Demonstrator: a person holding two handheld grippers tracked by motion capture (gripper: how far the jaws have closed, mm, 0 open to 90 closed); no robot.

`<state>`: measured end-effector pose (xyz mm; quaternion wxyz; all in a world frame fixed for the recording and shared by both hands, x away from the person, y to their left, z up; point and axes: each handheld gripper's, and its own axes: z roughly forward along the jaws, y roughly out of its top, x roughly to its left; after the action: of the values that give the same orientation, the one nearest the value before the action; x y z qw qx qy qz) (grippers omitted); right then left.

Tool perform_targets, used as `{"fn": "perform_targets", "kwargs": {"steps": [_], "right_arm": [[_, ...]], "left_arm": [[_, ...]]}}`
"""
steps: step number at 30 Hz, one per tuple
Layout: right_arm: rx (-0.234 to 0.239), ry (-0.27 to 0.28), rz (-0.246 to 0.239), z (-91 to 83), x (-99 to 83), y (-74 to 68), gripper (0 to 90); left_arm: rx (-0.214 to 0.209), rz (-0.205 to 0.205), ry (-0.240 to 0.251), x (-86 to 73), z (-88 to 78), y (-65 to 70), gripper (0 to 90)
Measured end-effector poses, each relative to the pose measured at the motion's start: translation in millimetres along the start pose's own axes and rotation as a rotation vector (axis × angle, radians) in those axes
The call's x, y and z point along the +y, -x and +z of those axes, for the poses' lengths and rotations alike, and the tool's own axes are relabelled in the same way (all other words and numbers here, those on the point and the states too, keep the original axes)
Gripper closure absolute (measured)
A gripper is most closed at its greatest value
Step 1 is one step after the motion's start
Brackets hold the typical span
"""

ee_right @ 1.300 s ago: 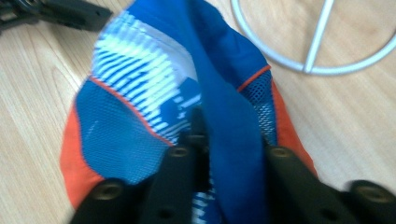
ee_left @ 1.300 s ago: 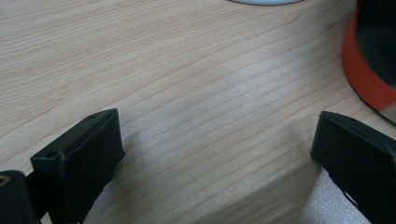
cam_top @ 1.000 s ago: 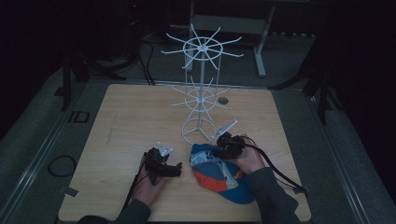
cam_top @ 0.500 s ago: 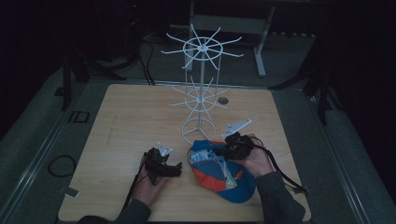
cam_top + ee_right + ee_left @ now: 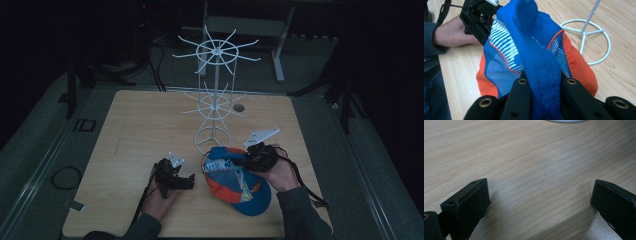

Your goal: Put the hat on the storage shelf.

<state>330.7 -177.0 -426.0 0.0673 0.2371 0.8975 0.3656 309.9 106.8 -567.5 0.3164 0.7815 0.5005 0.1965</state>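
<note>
A: Cap point(image 5: 235, 180) sits near-right on the table point(image 5: 130, 130), beside the white rack point(image 5: 215, 100) base. Soft, light, floppy fabric and mesh; it'll sag.

B: The right gripper point(image 5: 544, 100) has its jaws clamped on a blue fold. Good spot, seamed edge. The left gripper point(image 5: 539, 202) has jaws apart, nothing between.

A: Brim's hard to make out, cap underside hidden.

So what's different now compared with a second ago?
The right gripper, jaws shut on the cap's blue fabric, has moved a little away from the person and to the right in the high view, dragging that edge of the cap with it. The cap's bulk still lies on the table. The left gripper, jaws open, and the white wire rack stayed put.
</note>
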Motion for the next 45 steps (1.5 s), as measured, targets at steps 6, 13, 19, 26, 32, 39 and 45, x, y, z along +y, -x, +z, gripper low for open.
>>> {"fn": "perform_targets", "kwargs": {"steps": [6,13,19,26,32,39,45], "right_arm": [[-0.001,0.035,0.009,-9.1,0.0,0.5,83.4],[0.001,0.056,0.011,-17.4,-0.8,-0.3,83.4],[-0.003,0.073,0.010,-24.1,-1.8,-0.5,83.4],[-0.003,0.111,0.015,-34.7,-2.6,0.2,83.4],[-0.005,0.131,0.019,-41.6,-3.0,1.9,83.5],[-0.001,0.162,0.018,-49.2,-3.8,3.2,83.5],[0.000,0.179,0.019,-55.6,-4.0,4.2,83.5]], "left_arm": [[0.000,0.001,-0.001,0.0,0.0,-0.1,2.6],[0.001,0.002,0.000,0.1,-0.1,-0.2,2.6],[0.001,0.003,0.000,0.1,0.0,-0.2,2.6],[0.001,0.003,0.000,0.1,0.0,-0.2,2.6],[0.001,0.003,0.000,0.1,0.0,-0.2,2.6],[0.000,0.002,0.000,0.1,0.0,-0.1,2.6],[0.001,0.002,0.000,0.1,0.0,-0.2,2.6]]}}
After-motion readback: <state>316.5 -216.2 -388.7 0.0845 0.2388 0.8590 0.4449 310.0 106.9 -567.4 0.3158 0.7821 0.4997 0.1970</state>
